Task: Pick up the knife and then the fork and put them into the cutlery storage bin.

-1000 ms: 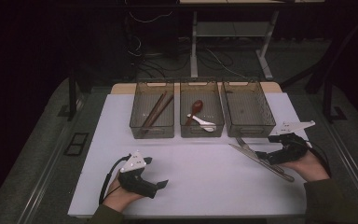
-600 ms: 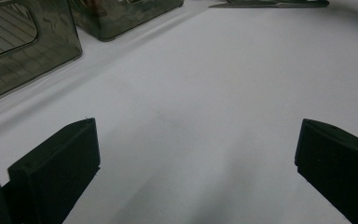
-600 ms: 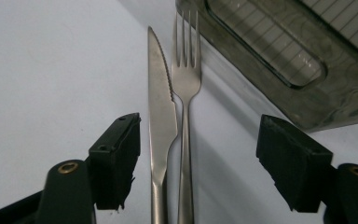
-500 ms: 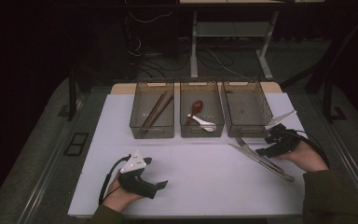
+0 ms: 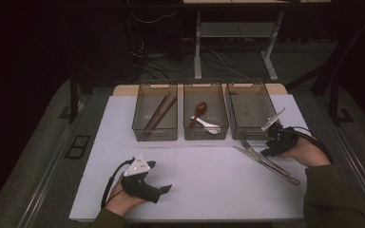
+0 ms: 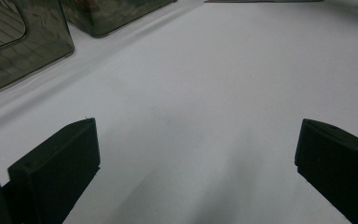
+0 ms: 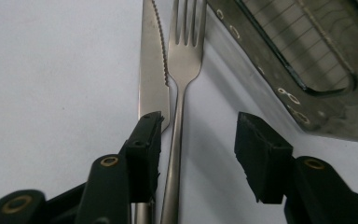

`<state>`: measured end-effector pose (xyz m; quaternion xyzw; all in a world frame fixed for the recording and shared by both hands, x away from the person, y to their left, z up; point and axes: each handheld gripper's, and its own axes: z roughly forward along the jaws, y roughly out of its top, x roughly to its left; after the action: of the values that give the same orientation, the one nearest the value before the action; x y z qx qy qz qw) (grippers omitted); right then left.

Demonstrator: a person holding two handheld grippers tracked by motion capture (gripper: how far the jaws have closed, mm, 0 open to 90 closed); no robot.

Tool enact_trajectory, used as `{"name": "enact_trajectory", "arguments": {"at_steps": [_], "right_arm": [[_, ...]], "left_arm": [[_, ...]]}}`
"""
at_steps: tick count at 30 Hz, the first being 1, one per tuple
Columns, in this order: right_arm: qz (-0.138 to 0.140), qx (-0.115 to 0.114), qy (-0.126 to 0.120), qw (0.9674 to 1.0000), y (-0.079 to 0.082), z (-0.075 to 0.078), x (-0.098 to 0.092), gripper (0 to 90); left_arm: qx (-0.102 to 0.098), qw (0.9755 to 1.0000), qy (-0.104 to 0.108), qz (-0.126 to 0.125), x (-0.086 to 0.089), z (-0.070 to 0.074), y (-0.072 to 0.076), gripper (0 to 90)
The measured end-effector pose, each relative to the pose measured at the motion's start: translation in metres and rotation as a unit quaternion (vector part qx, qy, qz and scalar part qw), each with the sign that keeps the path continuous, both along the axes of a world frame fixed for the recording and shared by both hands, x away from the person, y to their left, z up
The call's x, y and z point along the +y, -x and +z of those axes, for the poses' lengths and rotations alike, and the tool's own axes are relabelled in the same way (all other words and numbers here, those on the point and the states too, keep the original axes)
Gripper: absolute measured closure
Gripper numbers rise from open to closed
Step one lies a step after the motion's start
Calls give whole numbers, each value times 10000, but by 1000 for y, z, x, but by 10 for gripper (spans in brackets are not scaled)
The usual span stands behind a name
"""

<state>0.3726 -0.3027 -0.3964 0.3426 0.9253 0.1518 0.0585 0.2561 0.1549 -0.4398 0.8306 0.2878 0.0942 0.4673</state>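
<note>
The right gripper (image 7: 198, 140) straddles a smooth steel fork (image 7: 182, 88); its matte black jaws have just been closing, yet the pads stand clear of the slim handle. A serrated steel knife (image 7: 153, 70) lies touching the fork, at its 9 o'clock in the right gripper view. Both rest on the flat white table (image 5: 204, 166), at 6 o'clock from the right-hand smoky translucent bin (image 5: 250, 110). The left gripper (image 6: 196, 154) rests with blocky jaws spread wide over bare table.

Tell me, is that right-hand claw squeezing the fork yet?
Apart. In the right gripper view the fork lies between the right gripper's closing jaws, white table visible beside its handle.
</note>
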Motion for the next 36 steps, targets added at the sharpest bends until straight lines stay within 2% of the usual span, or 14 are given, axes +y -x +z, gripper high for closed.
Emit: {"name": "enact_trajectory", "arguments": {"at_steps": [9, 17, 29, 36], "right_arm": [[-7, 319, 182, 9993, -4, -9, 2, 629], [22, 578, 274, 9980, -4, -17, 5, 684], [205, 629, 493, 9966, -6, -23, 10, 780], [138, 597, 664, 9959, -5, -24, 15, 808]], "left_arm": [[-20, 9999, -88, -74, -2, -1, 0, 0], [-7, 9999, -99, -84, -3, -2, 1, 0], [1, 9998, -131, -115, -4, -2, 1, 0], [8, 9998, -147, -124, -4, -2, 1, 0]]}}
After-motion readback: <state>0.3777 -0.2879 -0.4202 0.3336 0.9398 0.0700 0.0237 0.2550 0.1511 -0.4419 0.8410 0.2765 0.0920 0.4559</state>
